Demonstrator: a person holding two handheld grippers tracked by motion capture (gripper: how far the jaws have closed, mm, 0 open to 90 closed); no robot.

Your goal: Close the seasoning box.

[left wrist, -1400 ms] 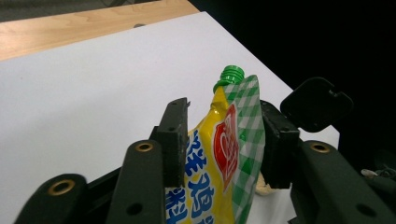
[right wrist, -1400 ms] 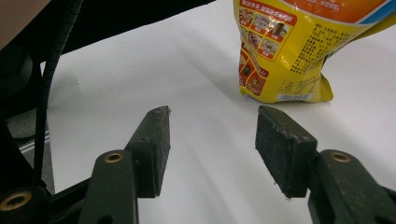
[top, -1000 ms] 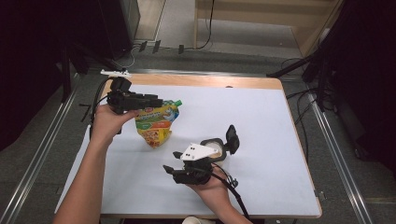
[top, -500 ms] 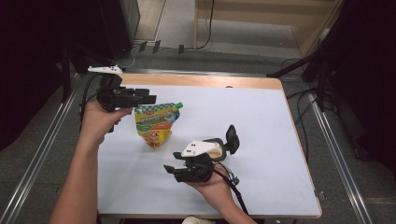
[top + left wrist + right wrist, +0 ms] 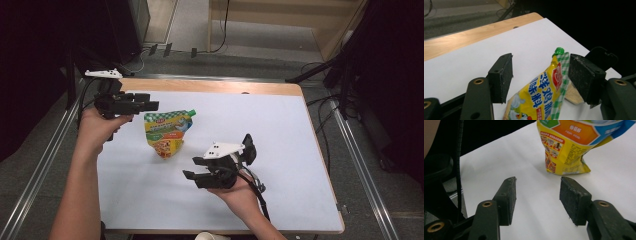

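— Yellow foil pouch (image 5: pixel 167 132) with a green cap (image 5: pixel 191 112), lying flat on the white table cover (image 5: pixel 280 130). Where does it sit for you?

— Between the two grippers, nearer the left one. Its cap points away from the left gripper (image 5: pixel 150 106); its bottom end points toward the right gripper (image 5: pixel 192 168).

— How will it handle, do you think?

— Soft and light, I'd judge. The film looks glossy, so likely slippery, and the body should sag if taken by one corner. The flat sealed edge just below the cap, or the stiff neck of the cap itself, looks like the surest place to take hold.

— And the left gripper's jaws?

— They have just been opening. In the left gripper view the pouch (image 5: pixel 541 92) lies in line between the two pads (image 5: pixel 584 77), but neither pad presses on it; there is clear gap on both sides. So it stands apart, holding nothing.

— The right one?

— Parted to a middling width, empty. In the right gripper view its pads (image 5: pixel 574 197) frame bare white cover, with the pouch's bottom edge (image 5: pixel 567 170) a little beyond them, not touching.
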